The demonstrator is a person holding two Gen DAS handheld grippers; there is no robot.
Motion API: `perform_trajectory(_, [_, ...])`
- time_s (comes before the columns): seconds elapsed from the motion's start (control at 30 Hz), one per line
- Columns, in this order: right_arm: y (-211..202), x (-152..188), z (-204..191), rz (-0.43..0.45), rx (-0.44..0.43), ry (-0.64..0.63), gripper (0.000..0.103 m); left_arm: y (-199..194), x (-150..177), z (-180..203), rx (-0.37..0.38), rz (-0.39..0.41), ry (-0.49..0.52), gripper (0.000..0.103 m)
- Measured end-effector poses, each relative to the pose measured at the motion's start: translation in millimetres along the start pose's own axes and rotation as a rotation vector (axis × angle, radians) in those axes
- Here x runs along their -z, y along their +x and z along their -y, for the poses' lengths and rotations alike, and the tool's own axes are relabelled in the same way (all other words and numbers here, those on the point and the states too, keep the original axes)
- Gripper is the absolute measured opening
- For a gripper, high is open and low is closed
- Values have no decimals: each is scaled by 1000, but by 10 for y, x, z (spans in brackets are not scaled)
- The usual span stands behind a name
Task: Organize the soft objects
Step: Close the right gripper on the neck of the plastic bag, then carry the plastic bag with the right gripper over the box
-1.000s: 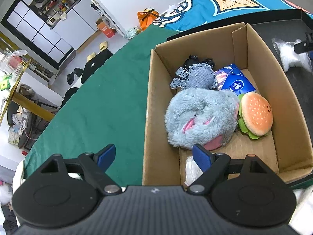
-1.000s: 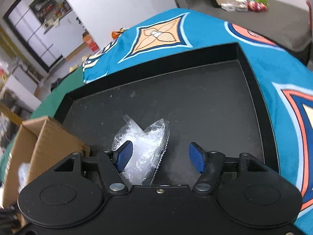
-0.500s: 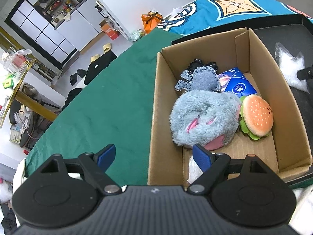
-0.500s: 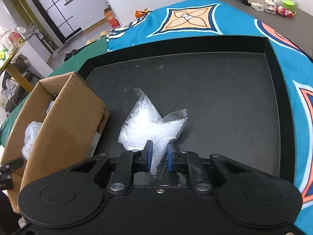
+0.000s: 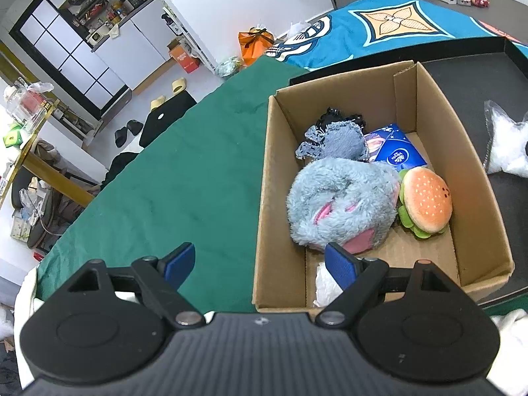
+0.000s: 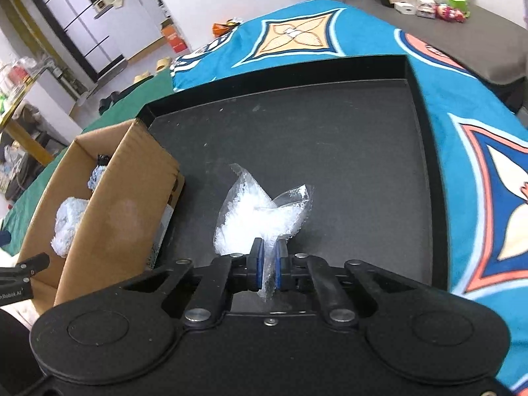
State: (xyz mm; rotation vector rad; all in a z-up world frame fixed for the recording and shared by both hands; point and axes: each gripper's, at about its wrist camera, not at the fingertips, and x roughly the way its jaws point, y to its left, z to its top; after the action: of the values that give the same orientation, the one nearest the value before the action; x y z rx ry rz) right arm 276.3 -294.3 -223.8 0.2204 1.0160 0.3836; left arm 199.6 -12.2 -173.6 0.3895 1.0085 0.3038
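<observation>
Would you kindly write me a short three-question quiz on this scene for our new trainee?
1. True or false: the right gripper is shut on the clear plastic bag.
2. Which item lies in the cardboard box?
A. a red ball
B. a burger plush
C. a glass jar
3. Fill in: the bag hangs over the black ____, beside the box.

Key
1. True; its pads pinch the bag's near edge.
2. B; it lies next to the grey furry plush, while the left gripper hovers open and empty over the box's near wall.
3. tray
</observation>
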Motion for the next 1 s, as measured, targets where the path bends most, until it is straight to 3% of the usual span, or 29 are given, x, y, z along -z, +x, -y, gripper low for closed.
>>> perform_trajectory(0.5, [-471, 33, -111, 60, 48, 26, 6, -71, 60, -127, 70, 33, -47, 85])
perform_trajectory(1.0, [-887, -70, -439, 128, 36, -21, 6, -135, 121, -274, 140, 78, -107, 85])
